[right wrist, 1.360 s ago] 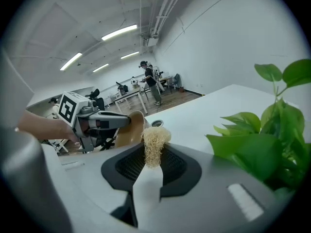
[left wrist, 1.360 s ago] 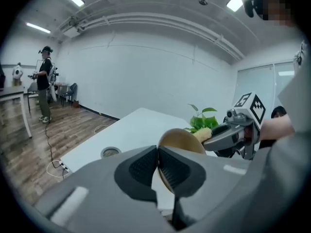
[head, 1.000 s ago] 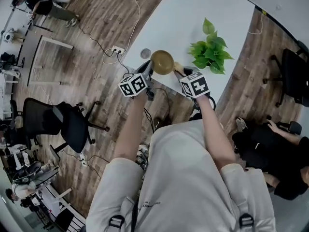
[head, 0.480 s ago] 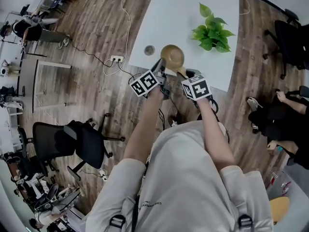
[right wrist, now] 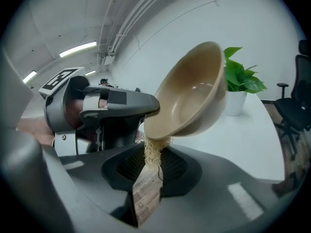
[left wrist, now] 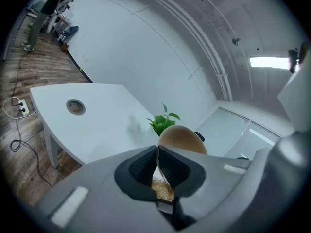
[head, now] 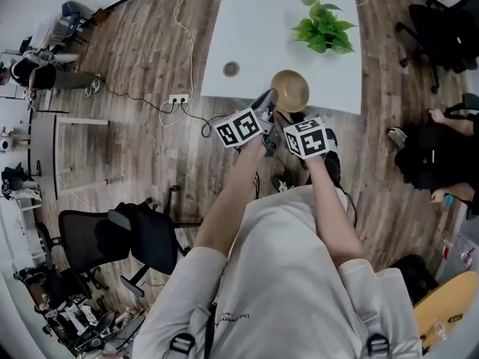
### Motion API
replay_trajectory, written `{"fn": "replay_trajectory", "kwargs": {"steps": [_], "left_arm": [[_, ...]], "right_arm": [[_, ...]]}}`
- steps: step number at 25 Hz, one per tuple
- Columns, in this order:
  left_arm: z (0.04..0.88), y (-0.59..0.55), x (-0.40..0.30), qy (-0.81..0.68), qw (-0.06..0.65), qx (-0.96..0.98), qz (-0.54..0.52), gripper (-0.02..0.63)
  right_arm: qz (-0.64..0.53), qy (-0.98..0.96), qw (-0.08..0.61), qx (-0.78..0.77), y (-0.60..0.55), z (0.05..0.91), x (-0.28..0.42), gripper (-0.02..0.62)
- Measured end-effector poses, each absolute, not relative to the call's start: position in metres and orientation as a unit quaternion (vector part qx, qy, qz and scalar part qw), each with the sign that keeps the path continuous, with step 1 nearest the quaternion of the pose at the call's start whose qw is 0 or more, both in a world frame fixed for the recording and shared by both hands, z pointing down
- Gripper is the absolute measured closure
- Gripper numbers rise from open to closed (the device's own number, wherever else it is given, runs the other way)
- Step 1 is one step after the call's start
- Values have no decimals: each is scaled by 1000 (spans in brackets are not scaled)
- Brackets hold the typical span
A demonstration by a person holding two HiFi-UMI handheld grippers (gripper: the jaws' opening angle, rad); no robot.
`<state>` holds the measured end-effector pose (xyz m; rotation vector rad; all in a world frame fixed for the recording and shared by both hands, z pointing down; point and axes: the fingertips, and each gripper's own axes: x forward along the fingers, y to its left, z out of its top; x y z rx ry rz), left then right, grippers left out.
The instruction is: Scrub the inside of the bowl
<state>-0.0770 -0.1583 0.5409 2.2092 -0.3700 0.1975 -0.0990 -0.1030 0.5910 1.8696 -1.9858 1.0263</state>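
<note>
A tan bowl [head: 290, 90] hangs tilted over the near edge of the white table [head: 254, 28]. My left gripper [head: 268, 105] is shut on its rim; in the left gripper view the rim [left wrist: 158, 154] runs edge-on between the jaws of the left gripper [left wrist: 158, 168]. In the right gripper view the bowl [right wrist: 194, 91] opens toward the left. A tuft of pale fibre scrubber [right wrist: 154, 152] touches its lower rim. My right gripper [right wrist: 150, 174] is shut on that scrubber, just under the bowl. The left gripper [right wrist: 116, 106] shows behind it.
A potted green plant [head: 320, 27] stands at the table's far side, also the plant [right wrist: 240, 79] behind the bowl. A round cable grommet [head: 231, 69] sits near the table's left edge. Cables and a power strip [head: 179, 98] lie on the wood floor. Office chairs [head: 142, 234] stand around.
The head view has swung, so the table sits higher in the frame. Both grippers and the bowl stay together by the near edge, with the right gripper drawn closer under the bowl.
</note>
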Motion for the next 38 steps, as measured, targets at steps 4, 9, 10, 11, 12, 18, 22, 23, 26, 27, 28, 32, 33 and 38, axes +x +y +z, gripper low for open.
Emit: {"fn": "replay_trajectory", "kwargs": {"steps": [4,9,10,11,12,18,22,23,26,27,28,32,33,38], "left_arm": [[550,-154,-78,-135,408,897,107,592],[572,-174,-69,-149,376,901,159,592],[578,-179,-67,-157,373,899,170,592],[584,-184,-65,-164,369,896,183,592],[592,-188,-64,-172,364,894,198,592],[630,-218,-53,-224,384,863,241,592],[651,-236,-48,-258,426,832,245,592],[654,-238,-46,-262,431,828,246,592],[656,-240,-39,-263,436,824,247,591],[655,-240,-36,-260,440,824,243,589],[653,-239,-32,-254,444,826,238,586],[639,-241,-29,-242,434,841,215,546],[636,-243,-31,-246,428,844,208,545],[603,-234,-66,-282,372,870,160,559]], "right_arm": [[355,-664,115,648,-85,596,-100,488],[359,-622,104,688,-57,600,-63,488],[358,-611,97,700,-51,599,-52,488],[357,-599,86,711,-47,597,-40,488],[356,-588,75,722,-43,596,-28,488],[364,-568,72,735,-34,601,9,488],[370,-581,95,718,-37,610,11,488],[370,-584,101,715,-37,611,11,488],[369,-592,109,708,-41,613,10,488],[369,-594,112,706,-42,613,10,488],[368,-595,114,706,-43,613,10,488],[361,-597,123,705,-45,610,8,486],[357,-598,127,706,-45,609,7,486],[329,-602,140,714,-50,597,0,488]]}}
